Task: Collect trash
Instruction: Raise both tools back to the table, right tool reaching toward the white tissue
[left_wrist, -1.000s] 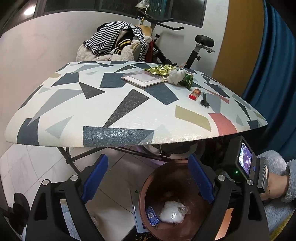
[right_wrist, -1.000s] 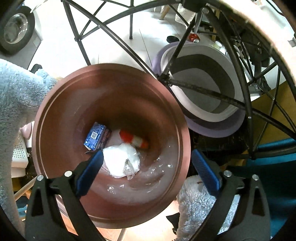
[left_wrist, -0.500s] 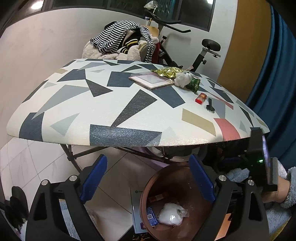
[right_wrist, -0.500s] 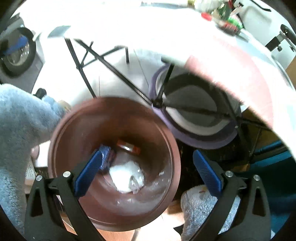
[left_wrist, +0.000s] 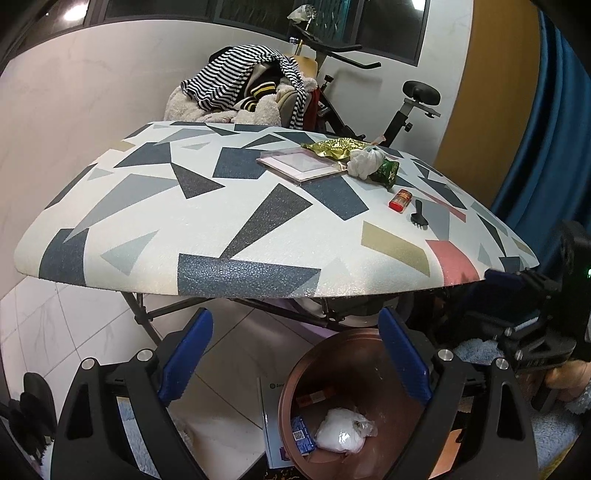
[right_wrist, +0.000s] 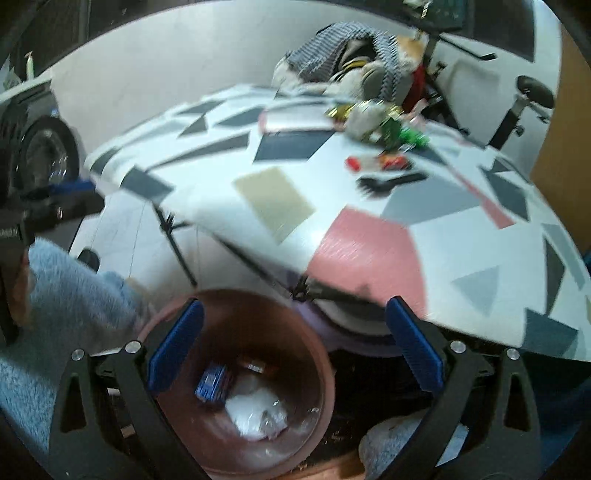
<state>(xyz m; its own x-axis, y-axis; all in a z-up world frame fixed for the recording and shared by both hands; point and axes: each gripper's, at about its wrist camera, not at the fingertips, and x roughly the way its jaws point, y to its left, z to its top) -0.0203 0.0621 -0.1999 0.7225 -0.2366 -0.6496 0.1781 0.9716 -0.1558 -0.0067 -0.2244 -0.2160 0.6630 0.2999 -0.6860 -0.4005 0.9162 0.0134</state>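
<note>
- Brown round plastic bin (left_wrist: 354, 398) sits on the floor under the table edge, with three bits of trash inside: one white crumpled bag (left_wrist: 341, 435), one blue packet (left_wrist: 301, 437), one red-and-white tube (left_wrist: 314, 397).
- The patterned table (left_wrist: 258, 221) still holds about six things, near its far right edge.
- Left tongs (left_wrist: 295, 358) and right tongs (right_wrist: 293, 347) are released, holding nothing.
- Both have lifted since before; the right tongs now see the tabletop.

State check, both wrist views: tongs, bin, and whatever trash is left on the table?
left tongs: open, empty.
right tongs: open, empty.
round brown trash bin: on the floor, upright, holding a white crumpled bag and a small blue box.
small red cylindrical container: lying on its side on the table.
black plastic spork: flat on the table.
gold foil wrapper: crumpled, on the table.
</note>
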